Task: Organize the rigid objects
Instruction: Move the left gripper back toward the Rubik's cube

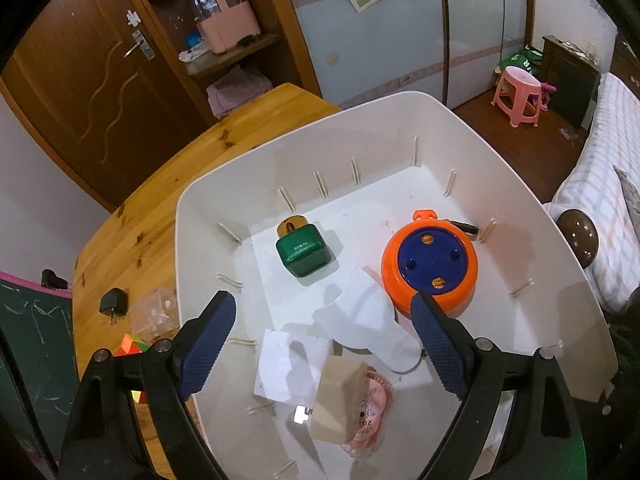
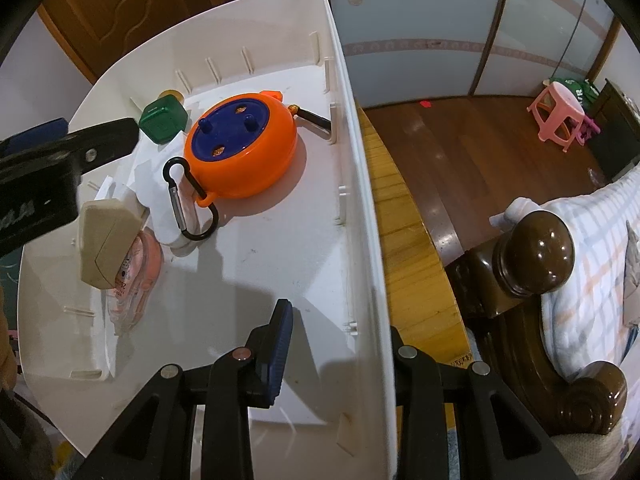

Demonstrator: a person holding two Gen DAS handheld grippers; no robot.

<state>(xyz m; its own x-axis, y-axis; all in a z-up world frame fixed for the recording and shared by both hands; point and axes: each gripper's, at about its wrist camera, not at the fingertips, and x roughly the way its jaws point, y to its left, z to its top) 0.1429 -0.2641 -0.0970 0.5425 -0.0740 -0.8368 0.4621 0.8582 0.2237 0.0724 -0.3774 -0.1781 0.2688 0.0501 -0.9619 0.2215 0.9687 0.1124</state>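
Left gripper (image 1: 324,344) hangs over the white bin (image 1: 460,128), jaws spread wide, nothing between them. Below it in the bin: a tan block (image 1: 340,404) on a pink packet (image 1: 370,412) toward 6 o'clock, white paper scraps (image 1: 360,320) at centre, green box (image 1: 304,252) at 11 o'clock, orange reel (image 1: 430,266) at 1 o'clock, near the right fingertip.

Outside the bin, on the wooden table (image 1: 168,200) at 9 o'clock: a black charger (image 1: 114,304), a clear plastic box (image 1: 154,314), and a coloured cube (image 1: 130,350) part hidden behind the left finger. These look like the pieces still to be sorted; the left gripper is the nearer one.

Right gripper (image 2: 340,344) straddles the bin's right wall (image 2: 372,280), one finger inside and one outside; cannot tell whether it presses on the wall. Black carabiner (image 2: 192,200) lies clipped to the reel, long axis running 11 to 5
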